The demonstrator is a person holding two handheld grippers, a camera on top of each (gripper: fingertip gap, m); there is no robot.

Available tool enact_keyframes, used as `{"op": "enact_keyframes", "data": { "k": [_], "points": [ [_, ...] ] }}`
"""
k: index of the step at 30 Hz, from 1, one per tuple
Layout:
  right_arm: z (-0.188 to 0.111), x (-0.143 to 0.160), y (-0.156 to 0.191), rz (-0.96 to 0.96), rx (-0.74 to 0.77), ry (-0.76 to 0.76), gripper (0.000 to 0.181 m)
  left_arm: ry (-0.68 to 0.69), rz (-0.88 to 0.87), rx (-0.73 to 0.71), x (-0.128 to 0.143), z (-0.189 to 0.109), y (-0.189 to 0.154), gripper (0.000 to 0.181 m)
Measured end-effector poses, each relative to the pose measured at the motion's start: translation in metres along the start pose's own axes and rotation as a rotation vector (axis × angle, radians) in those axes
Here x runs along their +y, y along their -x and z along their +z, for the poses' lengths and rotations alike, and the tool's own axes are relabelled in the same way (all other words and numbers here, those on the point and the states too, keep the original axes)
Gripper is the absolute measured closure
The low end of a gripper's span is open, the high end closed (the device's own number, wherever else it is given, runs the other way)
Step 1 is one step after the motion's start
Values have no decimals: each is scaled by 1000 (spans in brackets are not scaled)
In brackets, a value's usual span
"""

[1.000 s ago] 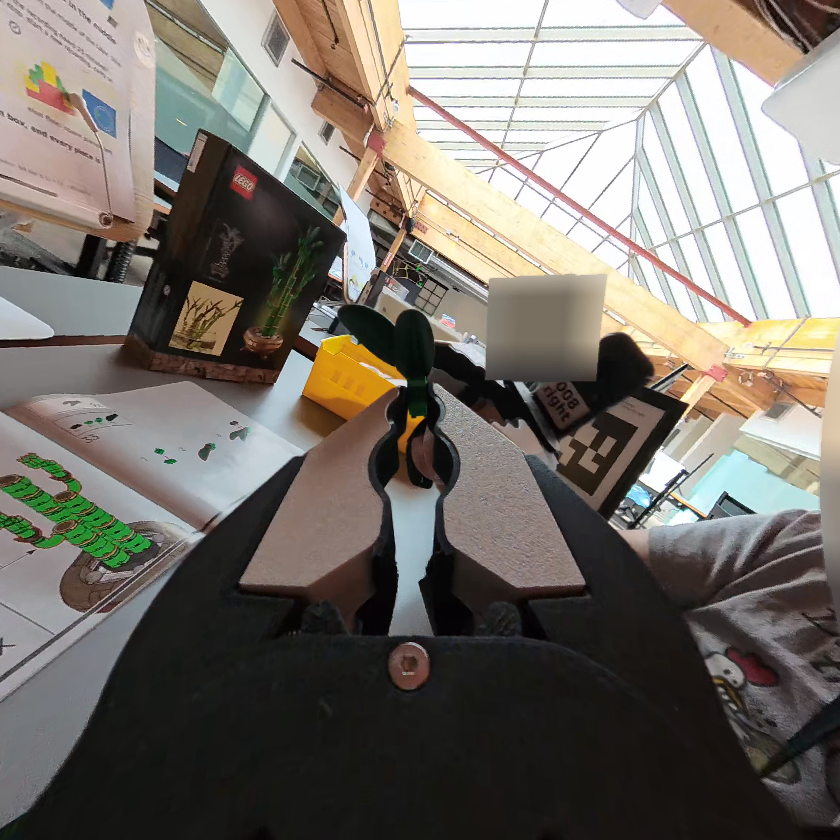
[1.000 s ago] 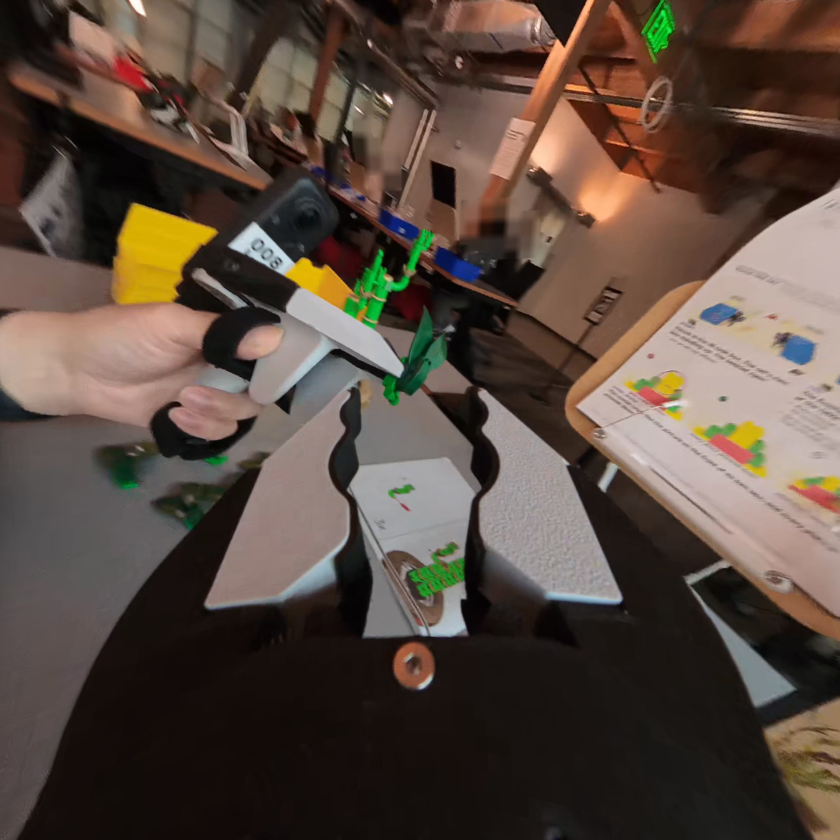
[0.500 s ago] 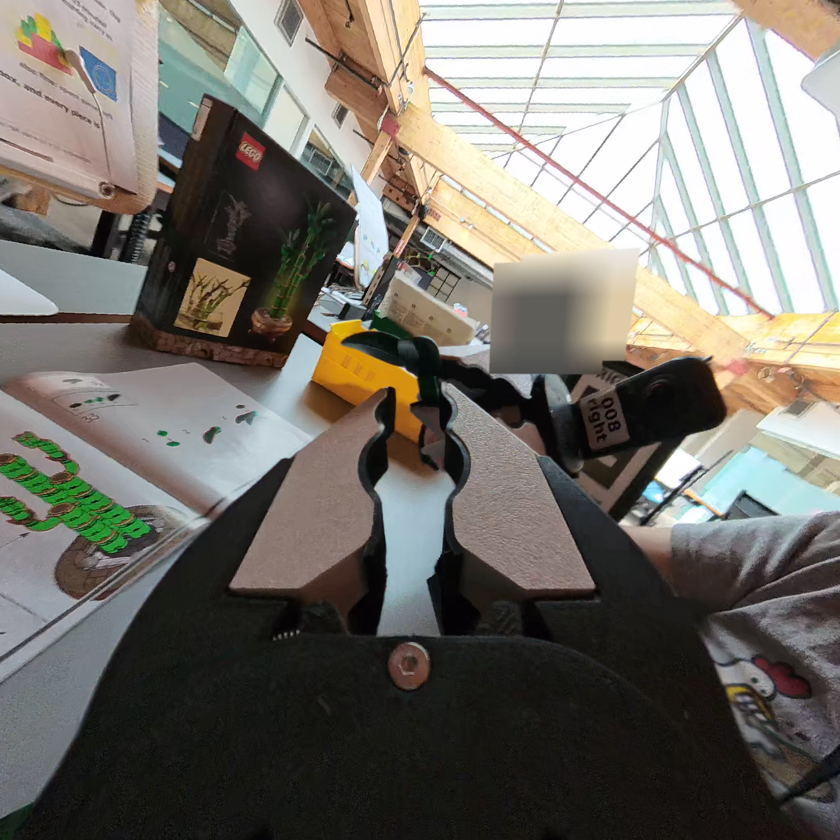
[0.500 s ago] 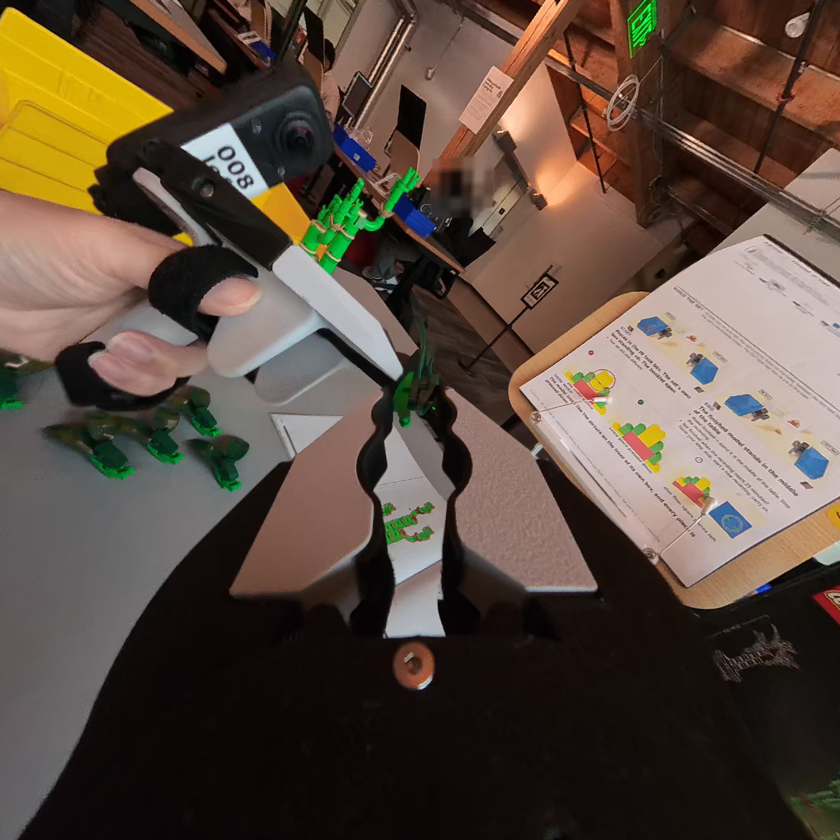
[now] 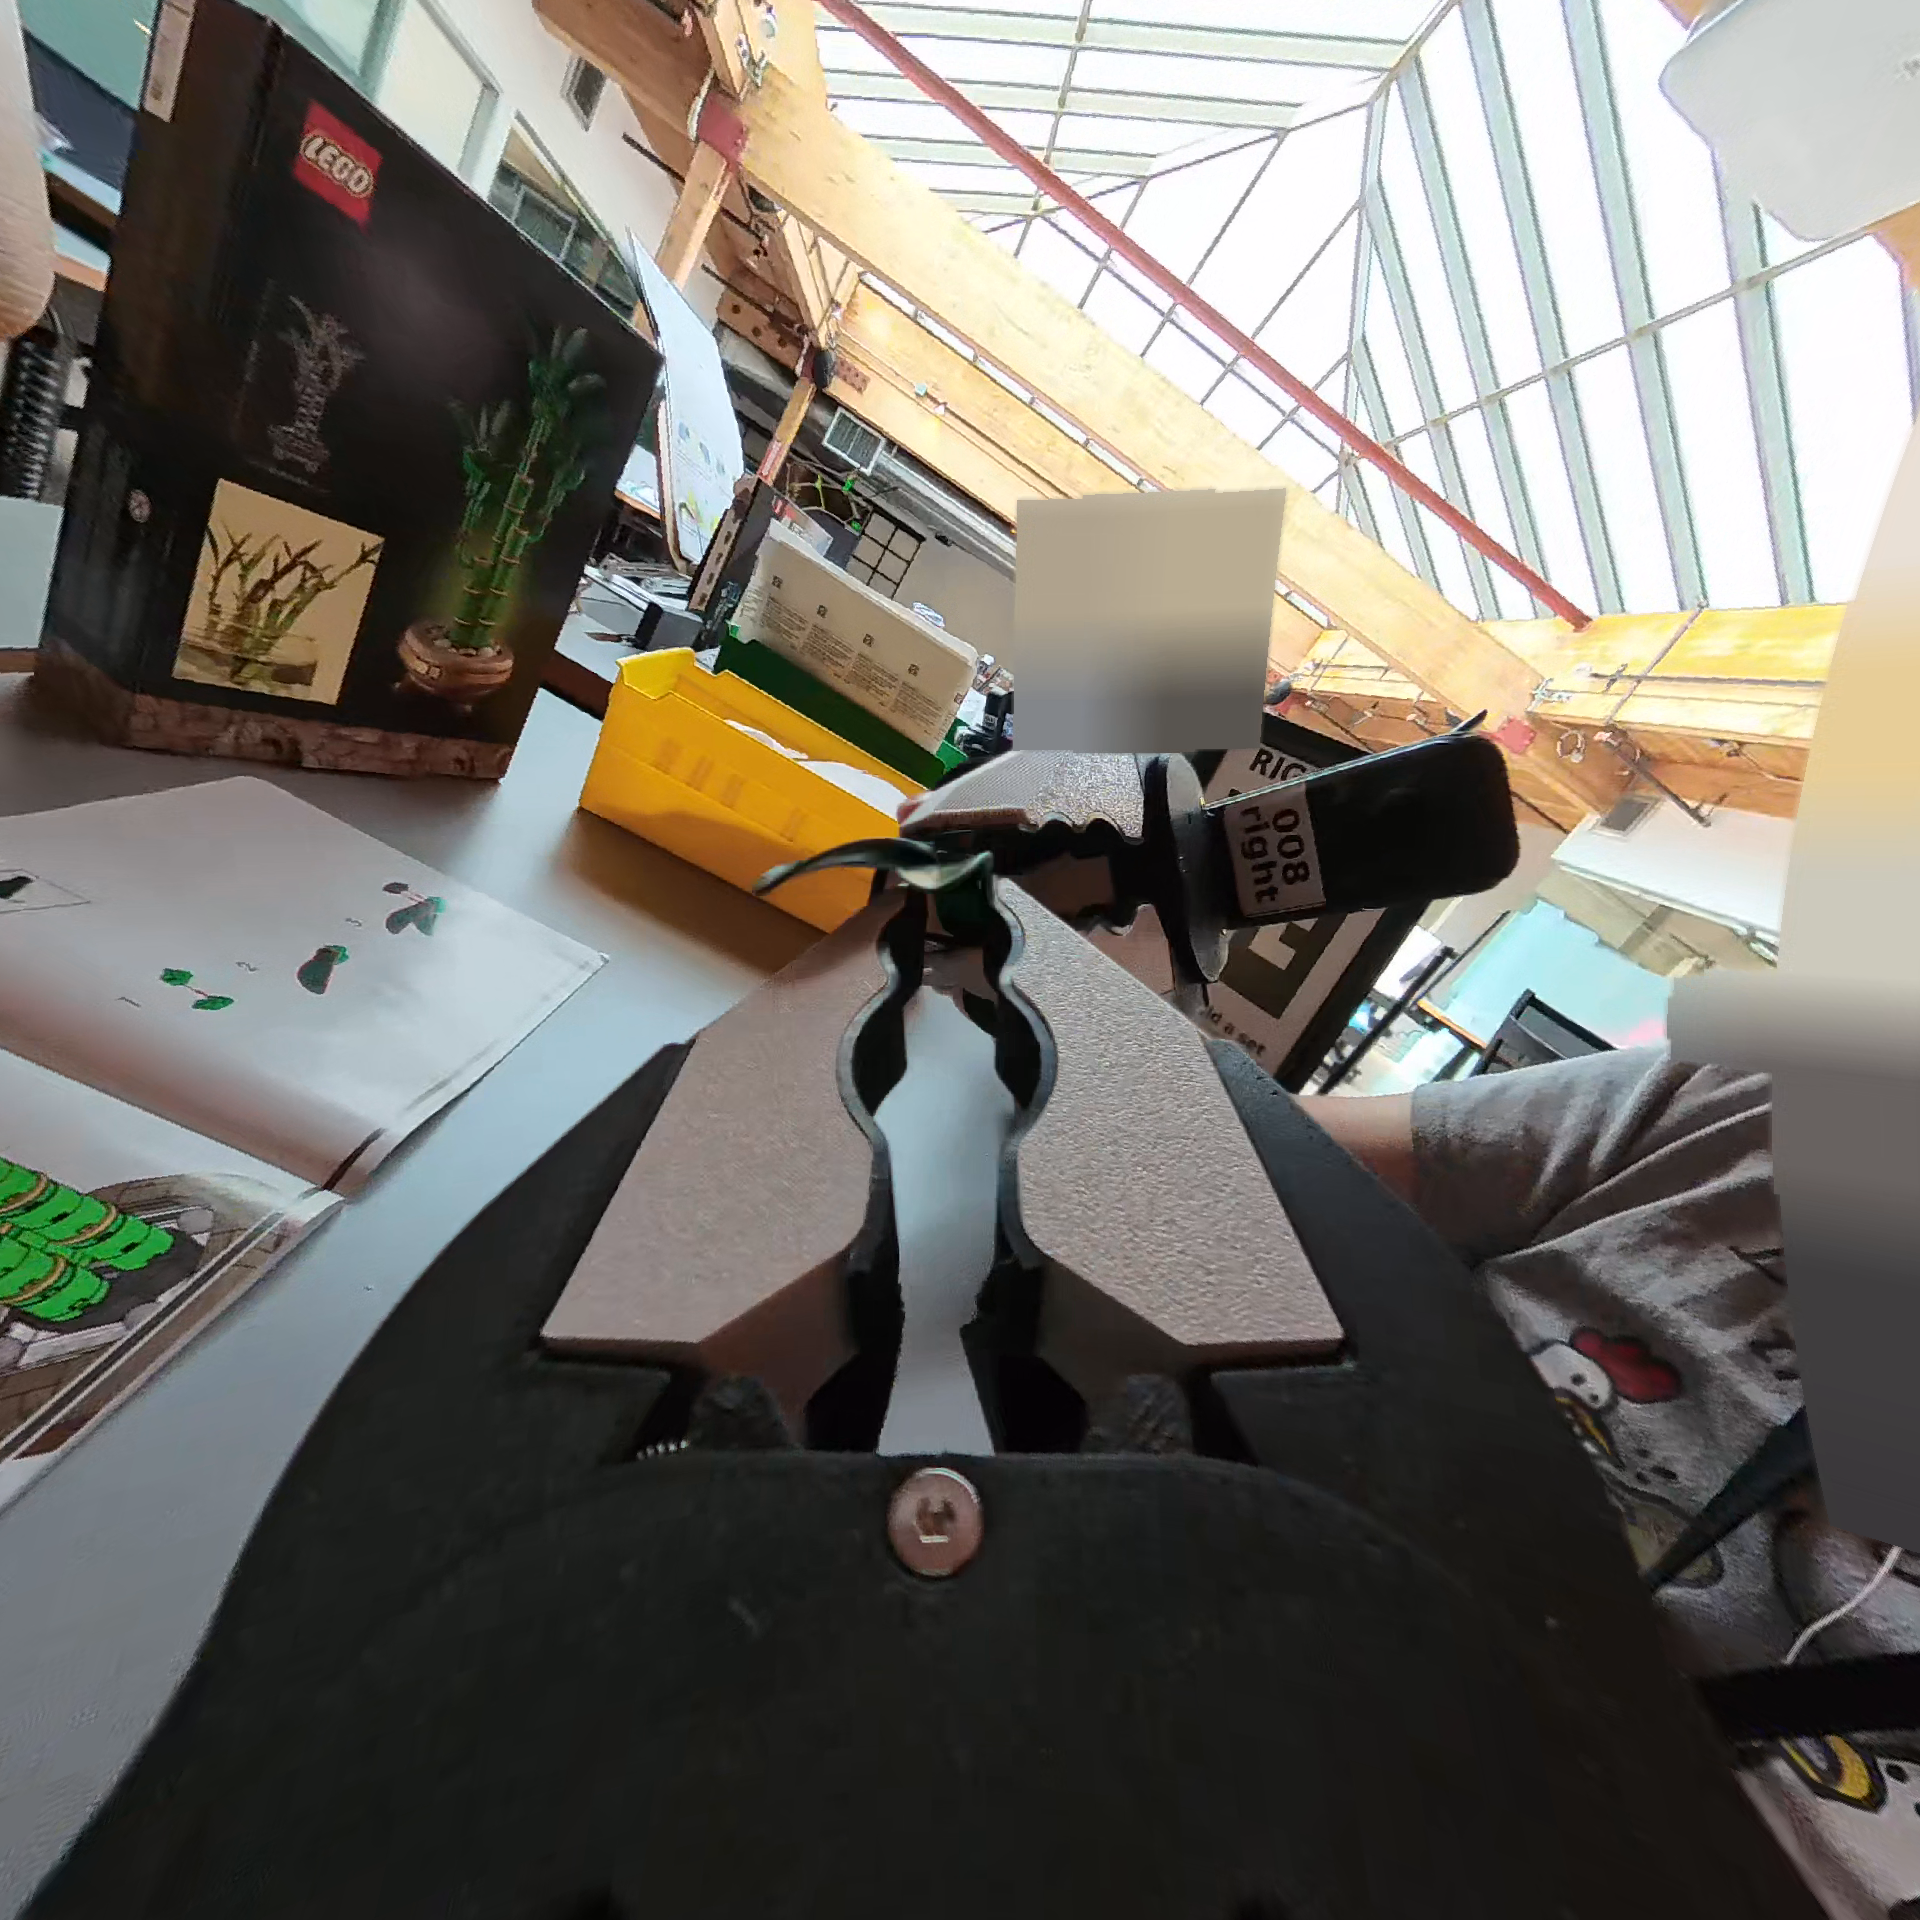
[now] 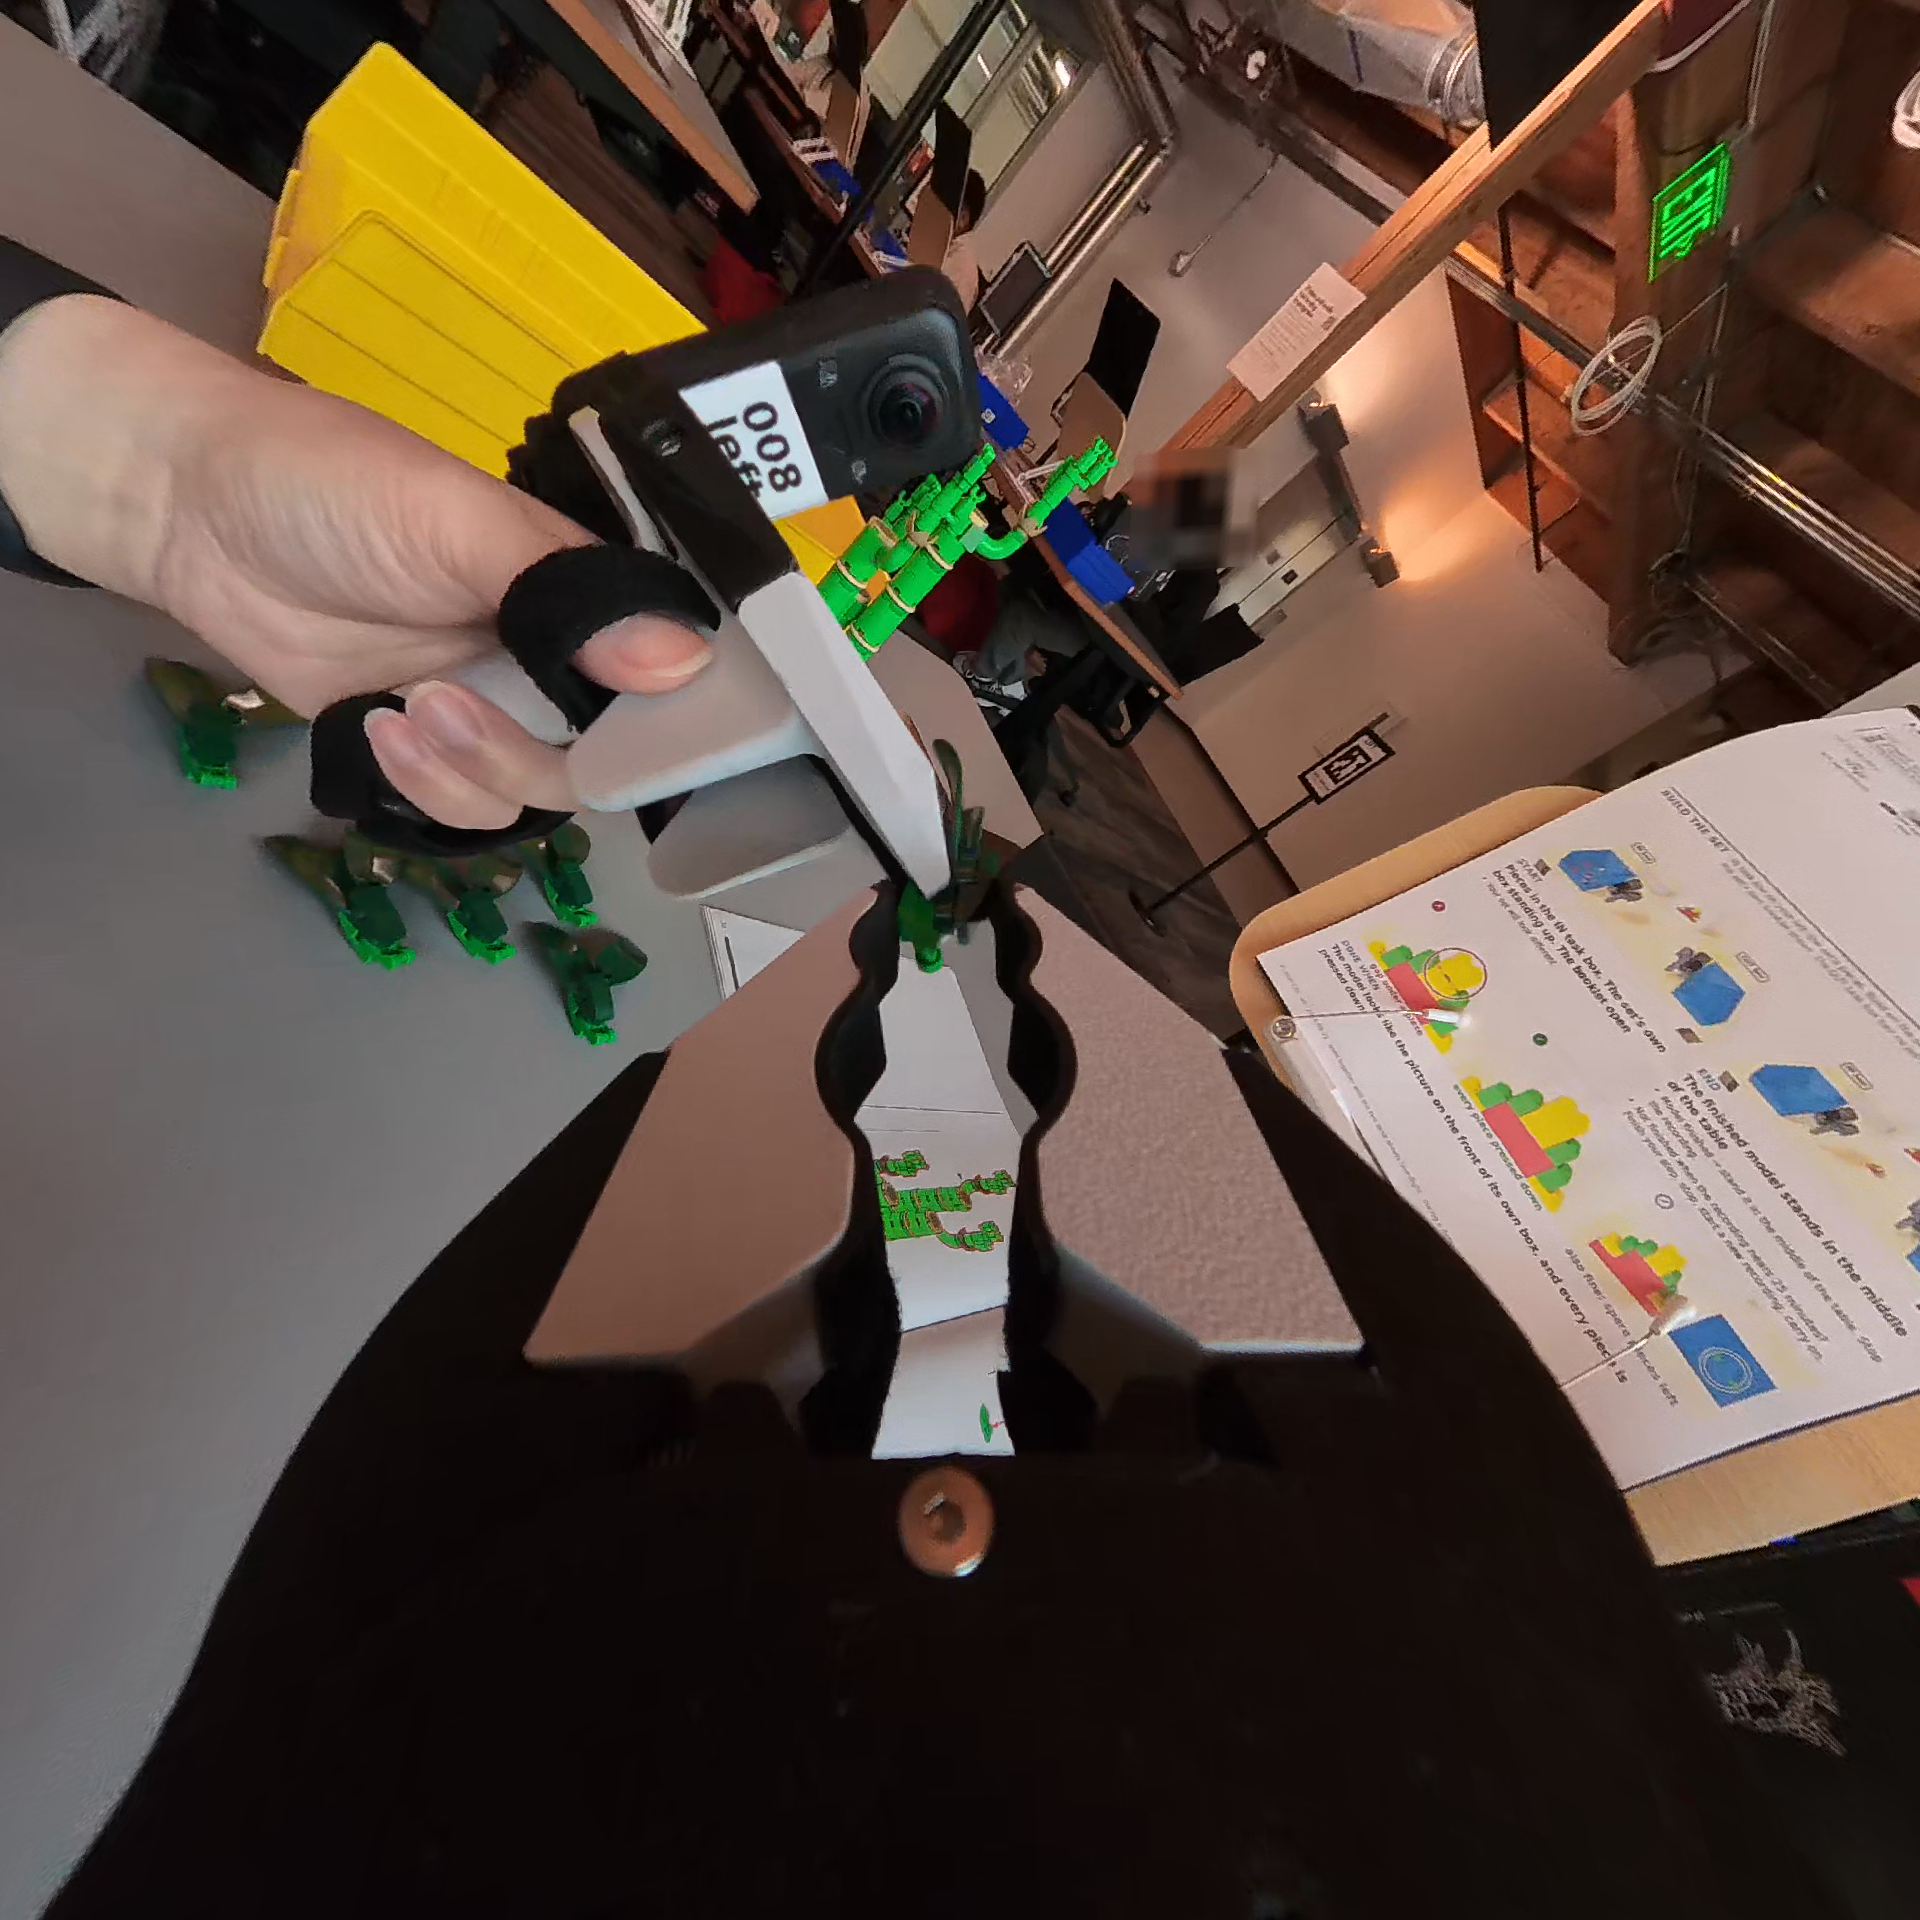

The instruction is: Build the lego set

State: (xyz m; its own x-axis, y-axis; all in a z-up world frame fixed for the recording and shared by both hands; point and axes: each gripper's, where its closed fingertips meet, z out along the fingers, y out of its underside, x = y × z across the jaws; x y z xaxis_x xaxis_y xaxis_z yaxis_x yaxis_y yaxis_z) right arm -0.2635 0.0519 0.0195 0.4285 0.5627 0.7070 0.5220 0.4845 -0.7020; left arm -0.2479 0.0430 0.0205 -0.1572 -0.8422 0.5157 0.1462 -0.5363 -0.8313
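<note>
Right wrist view: green leaf sprig (image 6: 940, 894) pinched at tips of both right gripper (image 6: 940, 920) and left gripper (image 6: 914, 868) above table (image 6: 208, 1143); bamboo stalks (image 6: 935, 540) assembled behind, five leaf clusters (image 6: 457, 904) unattached, build judged partway.

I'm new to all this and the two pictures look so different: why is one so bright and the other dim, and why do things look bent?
Left wrist view: the glass roof glares nearly white, and beams bow from the wide-angle lens. Right wrist view: dimmer, warm indoor light, with the hand and leaf piece sharp. Soft squares in both were added afterwards, not focus blur.
</note>
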Motion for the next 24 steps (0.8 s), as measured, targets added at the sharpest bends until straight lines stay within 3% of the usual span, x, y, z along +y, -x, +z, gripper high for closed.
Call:
{"op": "enact_keyframes", "data": {
  "k": [6,8,24],
  "points": [
    [-3,-5,-11,-8,89,-29,163,-82,-45,12,-10,-2,-2,175],
    [-3,-6,-9,-27,92,-28,170,-101,-56,16,-13,-3,-2,175],
    [-3,-2,-9,-26,107,4,170,-82,-57,-19,-8,-1,1,176]
  ]
}}
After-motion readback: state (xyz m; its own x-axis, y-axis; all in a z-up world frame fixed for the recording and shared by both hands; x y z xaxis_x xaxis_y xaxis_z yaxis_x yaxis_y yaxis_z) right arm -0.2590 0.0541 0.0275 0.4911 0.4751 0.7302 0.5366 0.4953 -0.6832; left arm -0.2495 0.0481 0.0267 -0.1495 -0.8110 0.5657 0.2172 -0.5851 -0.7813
